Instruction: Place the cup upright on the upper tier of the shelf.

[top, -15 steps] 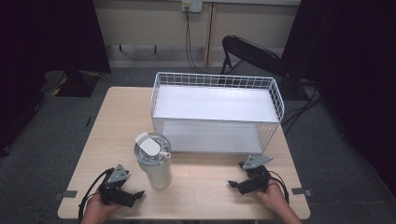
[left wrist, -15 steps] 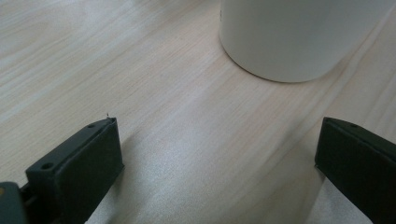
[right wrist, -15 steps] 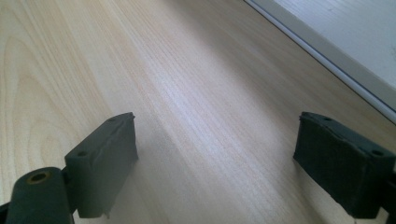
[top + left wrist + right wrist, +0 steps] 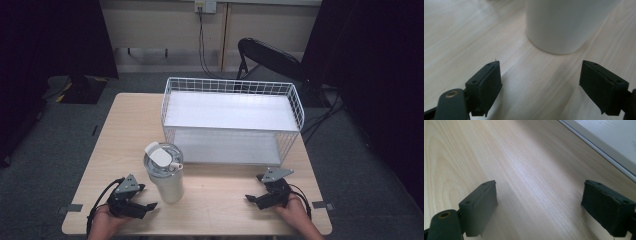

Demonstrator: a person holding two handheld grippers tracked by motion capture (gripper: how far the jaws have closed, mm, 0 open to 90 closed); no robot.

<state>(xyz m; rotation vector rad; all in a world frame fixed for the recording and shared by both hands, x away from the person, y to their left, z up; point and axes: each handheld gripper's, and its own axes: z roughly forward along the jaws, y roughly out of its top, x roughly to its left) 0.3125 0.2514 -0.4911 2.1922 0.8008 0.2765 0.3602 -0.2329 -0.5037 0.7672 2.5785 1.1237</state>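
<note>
A white tumbler [image 4: 165, 174] with a clear flip lid stands upright on the wooden table [image 4: 220, 195], left of centre near the front. My left gripper [image 4: 148, 206] rests open on the table just left of it, pointing at its base. In the left gripper view the tumbler's white base [image 4: 564, 25] stands just ahead of the spread jaws, untouched. My right gripper [image 4: 251, 199] lies open at the front right, jaws pointing left over bare wood. A white wire basket [image 4: 231, 120] with a white shelf inside stands behind.
The basket's white lower edge [image 4: 604, 147] runs across the upper right of the right gripper view. A black chair [image 4: 270, 57] stands beyond the table. Bare wood lies between the two grippers.
</note>
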